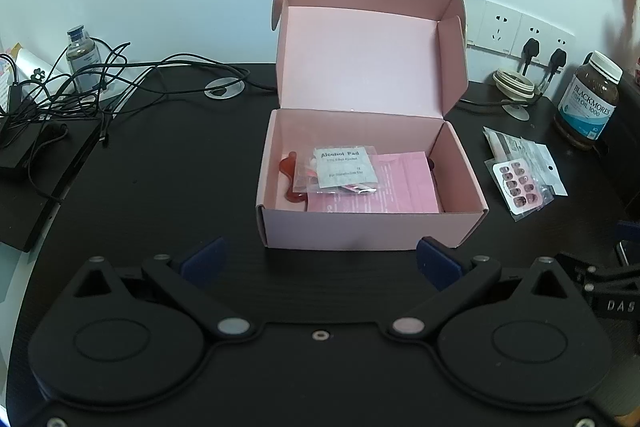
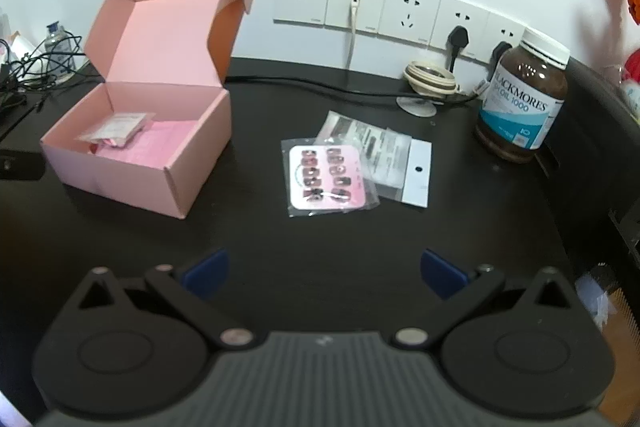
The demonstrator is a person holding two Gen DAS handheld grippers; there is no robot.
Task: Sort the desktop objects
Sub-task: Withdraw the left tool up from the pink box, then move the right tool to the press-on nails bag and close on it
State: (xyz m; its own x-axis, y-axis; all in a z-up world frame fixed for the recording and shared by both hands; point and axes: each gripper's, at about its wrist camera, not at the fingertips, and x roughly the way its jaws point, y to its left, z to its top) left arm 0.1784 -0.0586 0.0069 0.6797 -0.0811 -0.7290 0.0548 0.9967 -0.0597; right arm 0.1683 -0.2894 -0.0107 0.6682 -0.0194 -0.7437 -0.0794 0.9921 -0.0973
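An open pink cardboard box (image 1: 372, 227) stands on the black desk, lid up; it also shows in the right wrist view (image 2: 132, 183). Inside lie an alcohol pad packet (image 1: 344, 167), a pink sheet (image 1: 400, 187) and a red piece (image 1: 290, 175). A clear bag of press-on nails (image 2: 326, 179) lies on the desk right of the box, overlapping another clear packet (image 2: 384, 151); both show in the left wrist view (image 1: 520, 183). My left gripper (image 1: 320, 259) is open and empty just in front of the box. My right gripper (image 2: 324, 273) is open and empty, short of the nail bag.
A brown fish oil bottle (image 2: 524, 99) stands at the back right. A tape roll (image 2: 430, 77), wall sockets (image 2: 404, 13) with plugs and a cable run along the wall. Tangled black cables (image 1: 80, 83), a small bottle (image 1: 82, 57) and a black block (image 1: 36, 167) sit at the left.
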